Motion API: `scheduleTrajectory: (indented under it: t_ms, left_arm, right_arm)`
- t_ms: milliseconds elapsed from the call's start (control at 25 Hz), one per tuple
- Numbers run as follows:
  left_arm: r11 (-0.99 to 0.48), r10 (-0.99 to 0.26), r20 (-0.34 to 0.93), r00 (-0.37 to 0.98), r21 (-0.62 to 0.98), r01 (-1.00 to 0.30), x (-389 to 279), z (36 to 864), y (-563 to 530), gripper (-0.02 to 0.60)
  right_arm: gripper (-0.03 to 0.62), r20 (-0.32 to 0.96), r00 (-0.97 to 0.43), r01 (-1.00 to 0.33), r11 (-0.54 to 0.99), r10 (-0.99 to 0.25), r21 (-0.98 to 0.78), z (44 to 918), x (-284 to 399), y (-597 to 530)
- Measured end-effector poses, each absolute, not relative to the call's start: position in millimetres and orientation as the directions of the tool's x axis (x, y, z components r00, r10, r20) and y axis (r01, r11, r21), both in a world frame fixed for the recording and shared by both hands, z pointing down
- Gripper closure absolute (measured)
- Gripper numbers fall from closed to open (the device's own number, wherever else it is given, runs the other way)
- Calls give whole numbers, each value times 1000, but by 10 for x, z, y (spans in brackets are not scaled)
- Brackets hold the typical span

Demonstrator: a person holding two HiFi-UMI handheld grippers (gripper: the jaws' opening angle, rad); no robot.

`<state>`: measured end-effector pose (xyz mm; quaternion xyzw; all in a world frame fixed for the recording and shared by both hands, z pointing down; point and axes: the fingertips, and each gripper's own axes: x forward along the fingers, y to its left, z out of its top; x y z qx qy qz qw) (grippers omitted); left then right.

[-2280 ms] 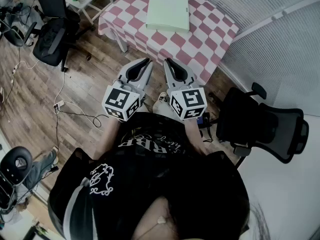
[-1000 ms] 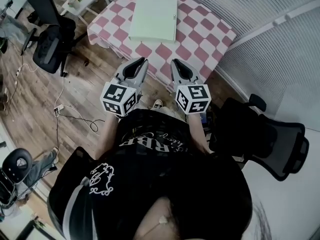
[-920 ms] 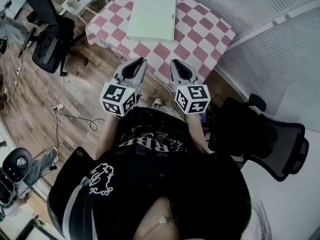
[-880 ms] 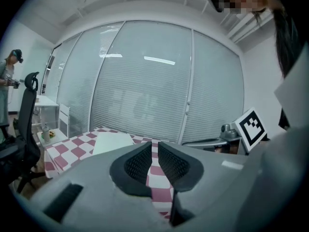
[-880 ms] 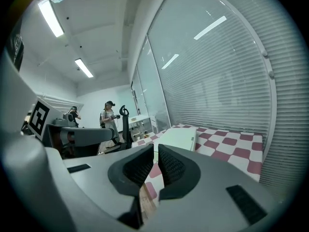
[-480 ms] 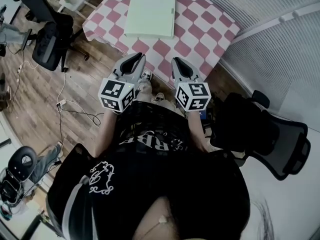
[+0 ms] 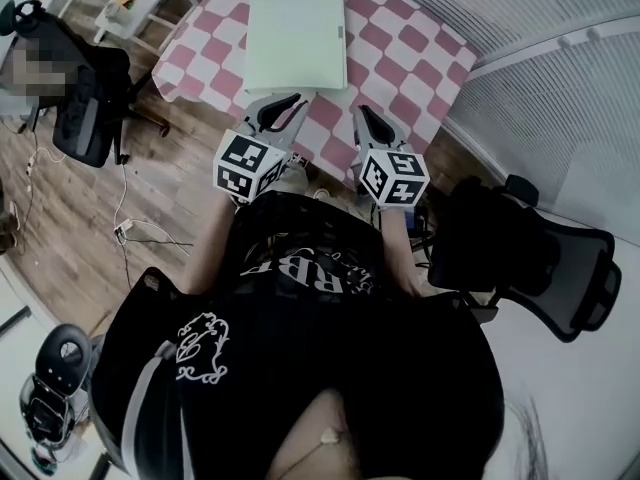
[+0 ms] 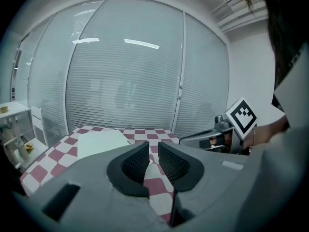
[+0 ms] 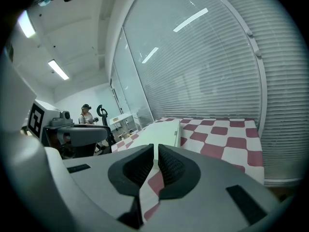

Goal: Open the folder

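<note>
**Since the folder [image 7: 296,36] is shut, you're only lining up so far**

While the pale folder lies flat and closed on the checkered worktop [image 7: 405,53], you've got both grippers side by side over the worktop's near edge, touching nothing. Your left gripper [image 7: 283,105] points roughly at the folder's near end, with a thin gap between the jaws and nothing in it. Your right gripper [image 7: 367,118] sits just beside it, jaws pinched together, also empty. My guess is slim jaws make it easier to slip under the cover's free edge.
</note>
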<state>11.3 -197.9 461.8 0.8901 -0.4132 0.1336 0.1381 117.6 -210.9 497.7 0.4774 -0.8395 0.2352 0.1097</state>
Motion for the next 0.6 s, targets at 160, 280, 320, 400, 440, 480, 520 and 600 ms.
scheduleTrajectory:
  t_ms: [160,280,320,400,440,480,520,600]
  left_arm:
    - [-713,-610,402,683,98,-694,203,4809,-2254,526]
    - [-768,-554,452,699,47,-639,271,4994,-2410,500]
    - [-786,-533,471,703,33,-618,301,5064,-2450,482]
    - [-816,-491,510,706,14,-578,364,5226,-2511,460]
    - [-827,-473,528,705,8,-562,400,5315,-2539,454]
    - [-838,-458,545,703,1,-546,439,5400,-2571,447]
    - [-849,-442,564,697,-12,-529,480,5484,-2606,433]
    - [-879,-408,620,670,-68,-472,559,5669,-2669,396]
  right_arm:
    - [560,438,-495,-867,393,-750,-307,5124,1133,-2287]
    - [562,469,-482,-874,365,-740,-322,5256,1099,-2365]
    - [560,479,-479,-875,360,-735,-324,5297,1088,-2388]
    - [560,500,-473,-879,351,-726,-322,5373,1072,-2426]
    - [562,510,-467,-882,345,-722,-320,5412,1071,-2444]
    - [560,519,-461,-886,337,-720,-320,5453,1077,-2464]
    - [562,526,-453,-890,325,-720,-321,5495,1088,-2491]
    - [560,531,-436,-896,298,-726,-329,5575,1117,-2561]
